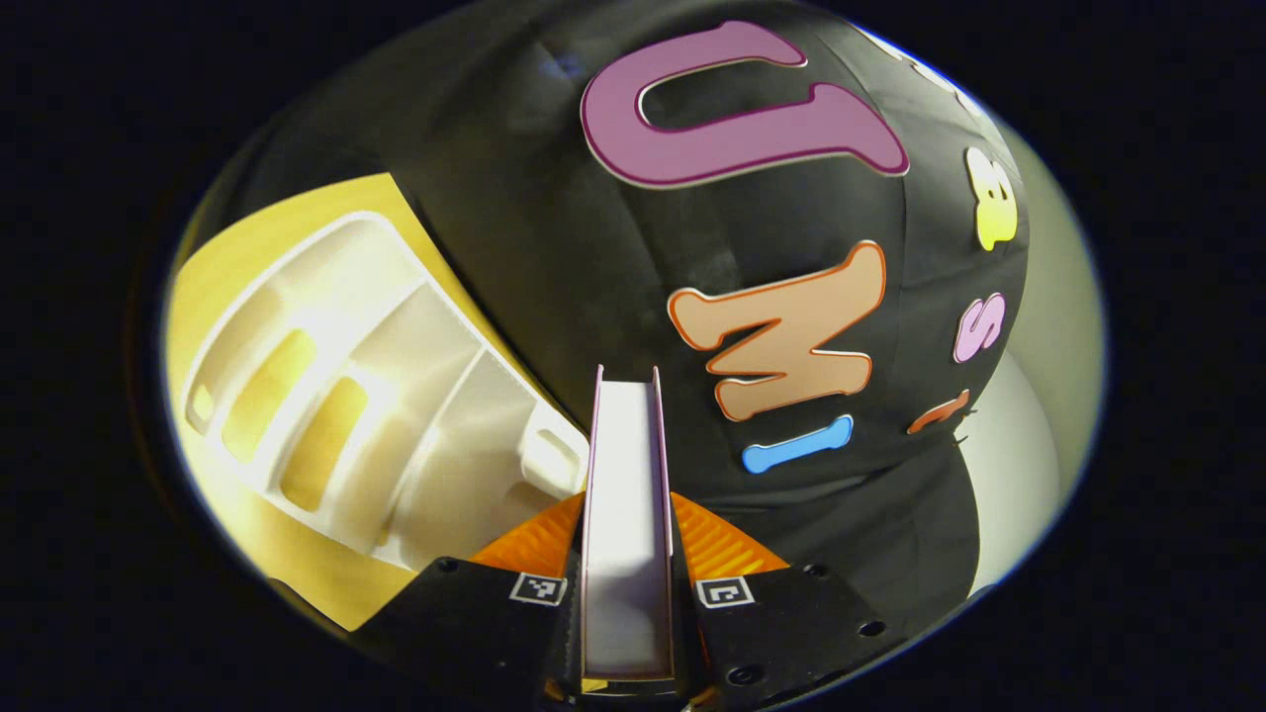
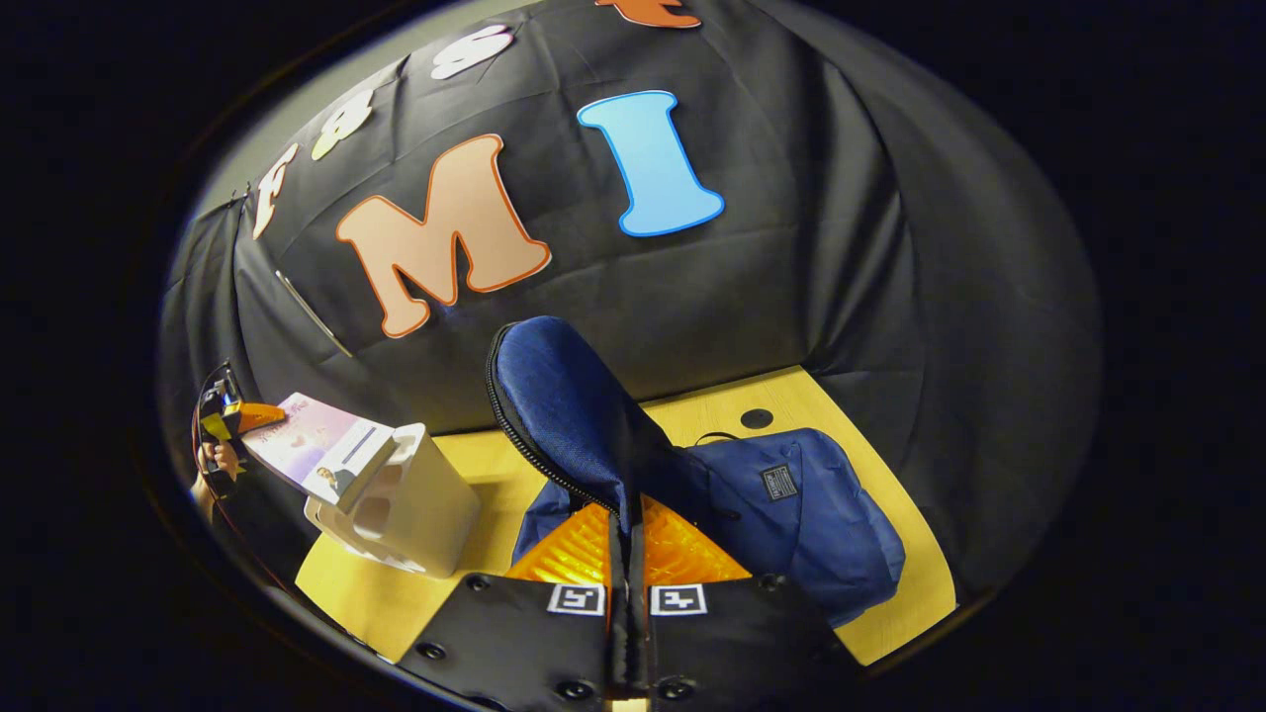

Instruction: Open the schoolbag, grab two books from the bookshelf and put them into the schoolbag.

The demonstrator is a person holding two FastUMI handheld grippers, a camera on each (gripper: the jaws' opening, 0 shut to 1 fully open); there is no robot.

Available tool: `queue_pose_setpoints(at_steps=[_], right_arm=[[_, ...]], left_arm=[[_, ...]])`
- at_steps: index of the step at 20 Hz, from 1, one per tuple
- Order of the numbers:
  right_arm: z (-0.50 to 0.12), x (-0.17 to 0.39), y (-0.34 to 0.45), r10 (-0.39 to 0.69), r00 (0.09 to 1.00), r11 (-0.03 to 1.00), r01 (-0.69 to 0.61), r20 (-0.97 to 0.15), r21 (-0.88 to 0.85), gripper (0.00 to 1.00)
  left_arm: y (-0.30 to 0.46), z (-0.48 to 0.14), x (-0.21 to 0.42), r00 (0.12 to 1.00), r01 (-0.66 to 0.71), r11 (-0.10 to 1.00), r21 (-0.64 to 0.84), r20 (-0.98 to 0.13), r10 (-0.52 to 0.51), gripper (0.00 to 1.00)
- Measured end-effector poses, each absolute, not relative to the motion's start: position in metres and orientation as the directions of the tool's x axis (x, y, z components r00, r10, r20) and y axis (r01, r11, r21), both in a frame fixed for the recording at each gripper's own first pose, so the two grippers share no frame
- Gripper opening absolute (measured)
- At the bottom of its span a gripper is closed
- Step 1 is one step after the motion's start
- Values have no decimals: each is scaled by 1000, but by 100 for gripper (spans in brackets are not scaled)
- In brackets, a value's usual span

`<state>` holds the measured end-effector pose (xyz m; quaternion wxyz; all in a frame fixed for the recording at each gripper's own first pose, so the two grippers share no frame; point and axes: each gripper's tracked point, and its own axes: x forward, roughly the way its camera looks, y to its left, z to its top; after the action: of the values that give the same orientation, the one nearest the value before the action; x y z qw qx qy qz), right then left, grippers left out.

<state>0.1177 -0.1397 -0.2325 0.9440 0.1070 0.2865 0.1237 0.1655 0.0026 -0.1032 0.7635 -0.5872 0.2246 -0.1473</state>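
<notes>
One book is clamped in our left tool beside the bookshelf, while our right tool pinches the schoolbag flap open; none packed.

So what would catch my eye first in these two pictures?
Probably the blue schoolbag on the yellow table, its flap pinched and lifted by the right gripper. Next, the book clamped edge-on in the left gripper, with the white bookshelf just left of it.
</notes>
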Motion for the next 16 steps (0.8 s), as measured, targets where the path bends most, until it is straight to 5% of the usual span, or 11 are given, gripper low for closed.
queue_pose_setpoints(at_steps=[16], right_arm=[[-230,120,-146,338,809,921,-179,-481,346,3]], left_arm=[[-160,-151,186,781,-64,269,-961,-216,-587,33]])
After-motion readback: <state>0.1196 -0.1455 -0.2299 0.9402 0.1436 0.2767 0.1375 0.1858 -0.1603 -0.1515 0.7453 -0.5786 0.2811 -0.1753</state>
